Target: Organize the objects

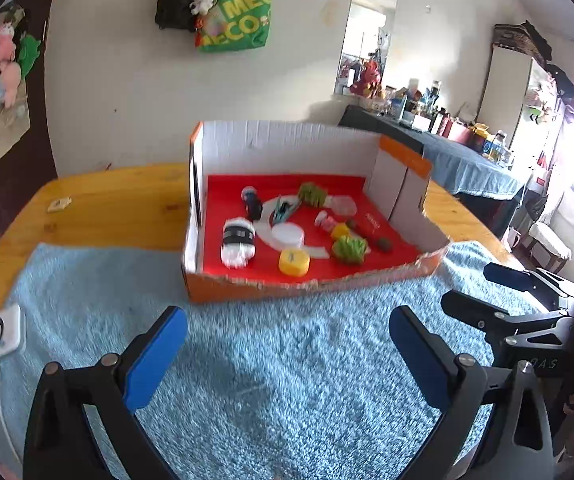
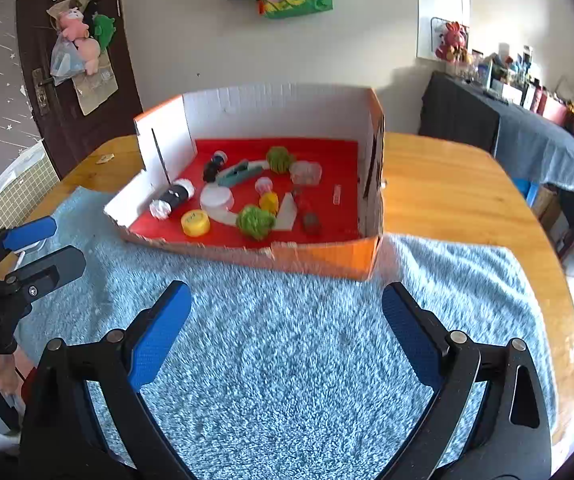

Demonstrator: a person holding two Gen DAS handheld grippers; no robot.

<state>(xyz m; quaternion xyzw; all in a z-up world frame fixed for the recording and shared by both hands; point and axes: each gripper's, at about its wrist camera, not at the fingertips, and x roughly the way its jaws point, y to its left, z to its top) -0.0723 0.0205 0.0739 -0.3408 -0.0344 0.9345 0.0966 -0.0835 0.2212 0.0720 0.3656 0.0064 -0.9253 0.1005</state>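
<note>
- The left gripper (image 1: 287, 354) hung with its jaws spread wide and nothing between them, above the blue towel (image 1: 247, 380).
- The right gripper (image 2: 287, 336) was the same: jaws wide, empty, over the towel and just beside the left one.
- Straight ahead of both sat the cardboard box (image 2: 327, 258), its low torn wall nearest the fingertips and its tall white walls beyond.
- All the small things lay inside it on the red floor: a yellow cap (image 1: 294, 262), a white lid (image 1: 287, 235), two green fuzzy balls (image 1: 349, 249), a black-and-white roll (image 1: 238, 241) and a teal clip (image 2: 235, 173).
- The towel in front of the grippers held no loose item, so the scene fitted either a filled box or one about to be emptied; the pictures did not settle which.
- The roll lay on its side, long axis running away from the left gripper, white end nearest; in the right view it ran diagonally, up and to the right.
- The clip's long axis slanted too, up to the right in both views.
- Any grasp there would go best with the jaws across an item's short width, coming in over the low front wall and clear of neighbours lying close by.
</note>
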